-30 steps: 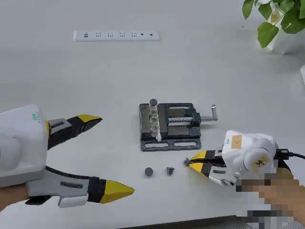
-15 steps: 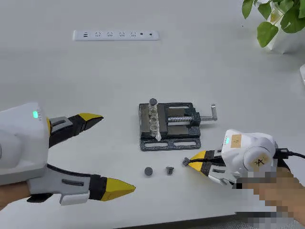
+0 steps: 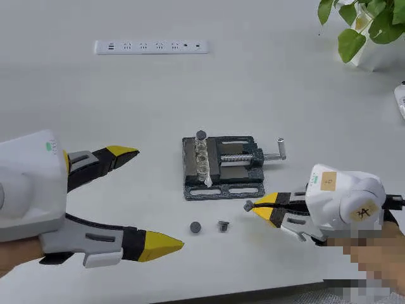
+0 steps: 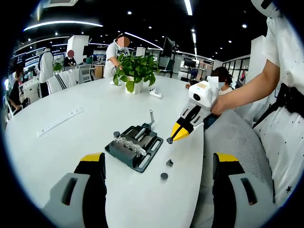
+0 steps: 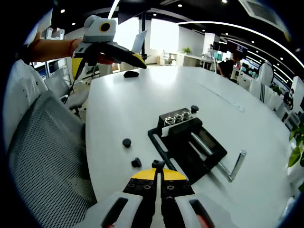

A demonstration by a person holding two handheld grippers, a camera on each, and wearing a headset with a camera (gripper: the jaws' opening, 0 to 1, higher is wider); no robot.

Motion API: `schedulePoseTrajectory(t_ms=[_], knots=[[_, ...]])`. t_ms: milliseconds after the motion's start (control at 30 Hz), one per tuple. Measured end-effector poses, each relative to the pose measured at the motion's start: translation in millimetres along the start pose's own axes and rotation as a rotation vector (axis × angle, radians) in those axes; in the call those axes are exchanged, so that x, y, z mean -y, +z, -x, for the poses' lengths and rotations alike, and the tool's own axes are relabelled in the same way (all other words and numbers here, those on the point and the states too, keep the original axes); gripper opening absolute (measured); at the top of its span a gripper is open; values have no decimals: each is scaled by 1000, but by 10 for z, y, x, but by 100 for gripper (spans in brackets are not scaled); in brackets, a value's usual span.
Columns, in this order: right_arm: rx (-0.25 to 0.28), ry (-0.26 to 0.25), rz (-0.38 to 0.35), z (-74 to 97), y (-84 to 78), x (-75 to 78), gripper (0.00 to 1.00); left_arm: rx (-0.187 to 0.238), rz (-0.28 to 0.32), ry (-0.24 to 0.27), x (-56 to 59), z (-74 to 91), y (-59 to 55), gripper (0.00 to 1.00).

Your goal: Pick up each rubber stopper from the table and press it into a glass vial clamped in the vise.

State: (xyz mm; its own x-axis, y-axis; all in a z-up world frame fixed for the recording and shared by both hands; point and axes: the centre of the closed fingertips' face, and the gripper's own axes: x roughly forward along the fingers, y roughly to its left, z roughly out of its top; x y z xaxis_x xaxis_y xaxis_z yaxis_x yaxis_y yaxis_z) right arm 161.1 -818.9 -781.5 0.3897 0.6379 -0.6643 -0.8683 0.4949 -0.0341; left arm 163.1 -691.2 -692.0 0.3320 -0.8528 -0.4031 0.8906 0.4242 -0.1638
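Near the front of the white desk [image 3: 285, 95], just right of the black metal vise [image 3: 221, 168], the right gripper [image 3: 256, 207] has its yellow-tipped jaws closed together on a small dark grey rubber stopper [image 3: 249, 206]. The stopper is pinched at the very tips and points toward the vise's near right corner. In the left gripper view it appears to be held off the desk surface.

The vise sits mid-desk with its screw handle sticking out to the right. A row of clear glass vials [image 3: 202, 161] stands upright between its jaws. The vial at the far end carries a dark capping stopper [image 3: 201, 135], and the nearer vials are open at the top.

Two loose dark stoppers lie on the desk in front of the vise, close to each other but apart. One is a round flat one [image 3: 195, 227] and, to its right, the other is a stepped one [image 3: 223, 224].

The left gripper [image 3: 158, 196] is over the left part of the desk, well apart from the vise. Its jaws are spread wide and hold nothing.

A white power strip [image 3: 150, 47] lies along the far side of the desk, and a green leafy plant [image 3: 361, 25] stands at the far right corner.
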Motion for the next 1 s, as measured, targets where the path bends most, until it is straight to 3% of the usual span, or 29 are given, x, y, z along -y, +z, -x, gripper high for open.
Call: schedulePoseTrajectory(t_ms=[233,500,767,1000], knots=[[128,-46,-54,238,457,57,0,29,-25,13,8,-61,175,89],[203,-60,-71,375,851,6,0,75,-67,41,26,-139,380,79],[240,-71,-84,437,1091,-65,0,110,-70,62,55,-213,527,56],[264,-73,-109,451,1221,-122,0,108,-104,70,110,-264,579,42]])
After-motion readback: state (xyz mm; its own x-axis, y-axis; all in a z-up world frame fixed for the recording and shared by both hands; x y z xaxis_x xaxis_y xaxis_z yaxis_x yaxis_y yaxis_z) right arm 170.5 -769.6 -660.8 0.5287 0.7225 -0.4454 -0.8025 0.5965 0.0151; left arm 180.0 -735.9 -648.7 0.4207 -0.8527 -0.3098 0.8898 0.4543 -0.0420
